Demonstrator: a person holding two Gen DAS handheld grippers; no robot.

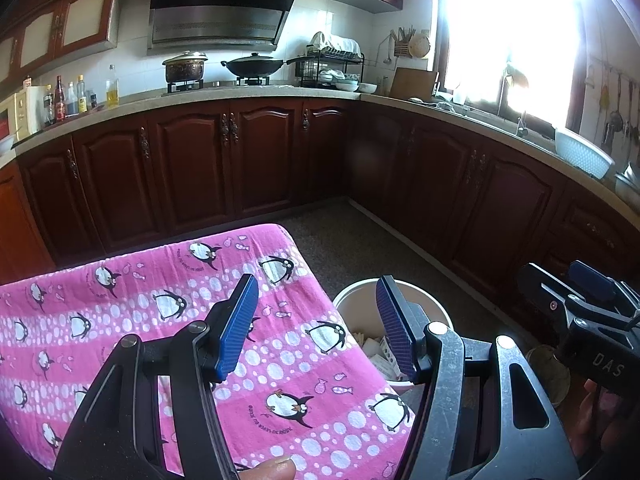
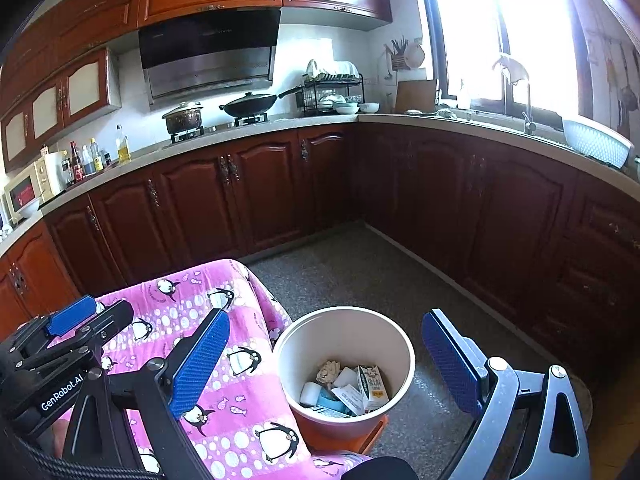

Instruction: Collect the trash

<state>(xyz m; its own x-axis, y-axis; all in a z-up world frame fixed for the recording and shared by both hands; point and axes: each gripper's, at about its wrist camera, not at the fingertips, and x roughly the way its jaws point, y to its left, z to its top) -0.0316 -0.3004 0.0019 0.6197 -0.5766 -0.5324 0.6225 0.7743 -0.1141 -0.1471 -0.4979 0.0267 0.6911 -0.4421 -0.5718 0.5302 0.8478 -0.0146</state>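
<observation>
A white bin [image 2: 348, 332] stands on the floor beside a table covered with a pink penguin cloth [image 2: 240, 420]. Inside it lie a crumpled paper [image 2: 328, 372], a small carton [image 2: 372, 388] and several boxes. My right gripper [image 2: 326, 364] hangs open above the bin with nothing between its blue pads. In the left wrist view, my left gripper [image 1: 316, 324] is open and empty, one pad over the cloth [image 1: 120, 320] and one over the bin [image 1: 360, 312]. Each gripper shows at the edge of the other's view: the right gripper [image 1: 564, 280] and the left gripper [image 2: 96, 312].
The bin sits on an orange base [image 2: 360, 440]. Dark wooden cabinets [image 2: 260, 192] run along the back and right under a stone counter [image 2: 460, 124] with a pot, a wok and a dish rack. Speckled floor [image 2: 360, 272] lies between the bin and the cabinets.
</observation>
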